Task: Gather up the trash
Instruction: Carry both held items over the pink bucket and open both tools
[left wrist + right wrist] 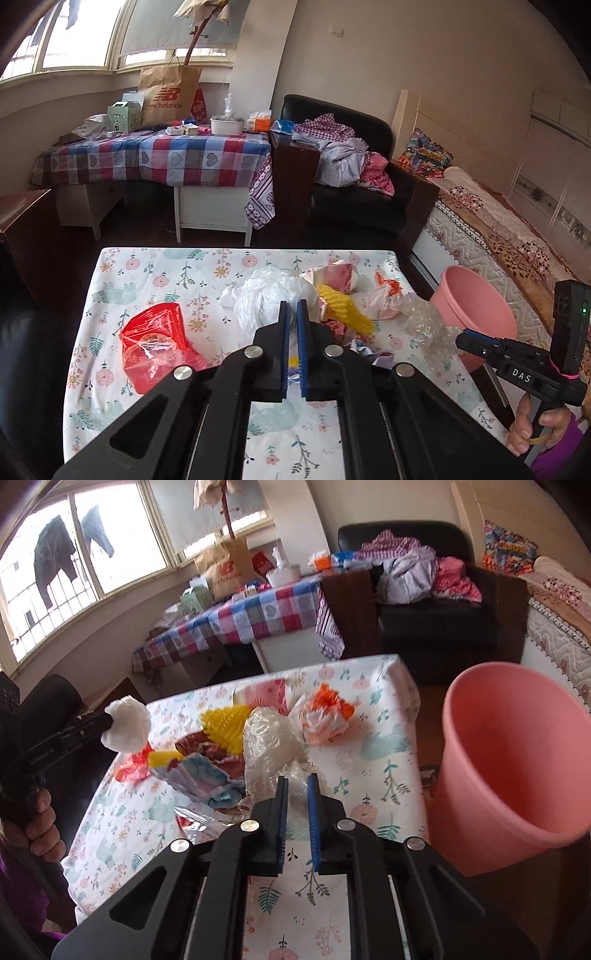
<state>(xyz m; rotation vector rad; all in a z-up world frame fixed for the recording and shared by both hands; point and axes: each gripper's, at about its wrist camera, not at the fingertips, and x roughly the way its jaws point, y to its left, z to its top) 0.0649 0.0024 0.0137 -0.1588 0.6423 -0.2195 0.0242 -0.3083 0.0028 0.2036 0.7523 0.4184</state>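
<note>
The left hand-held gripper [293,308] has its blue ribbed pads pressed onto a crumpled white plastic bag [266,295]; in the right wrist view that bag [127,725] shows as a soft, rounded wad at the tip of the left tool, lifted clear of the bench [155,266]. The bench is rectangular and draped in a white cloth printed with small flowers and pale animals.

Going left to right across it: a glossy red plastic wrapper [155,339] lies flat and creased near the left side. Next, at the middle, comes a heap of crumpled printed paper [207,771] in pink, blue and maroon, with a yellow foam net sleeve [347,308] of open diamond mesh lying on it. Beyond that sits a scrunched white bag with orange print [323,716], apart from the heap. Toward the right edge lies a lumpy sheet of clear bubble wrap [424,321].

The right hand-held gripper [297,786] pinches the near end of this bubble wrap [273,738] between its blue pads, the rest of the sheet bulging up in front of them. A hand [532,430] with a purple sleeve holds its black handle.

Just past the bench's right edge stands a smooth pink plastic bin [517,760], round and tapered, its mouth open.
</note>
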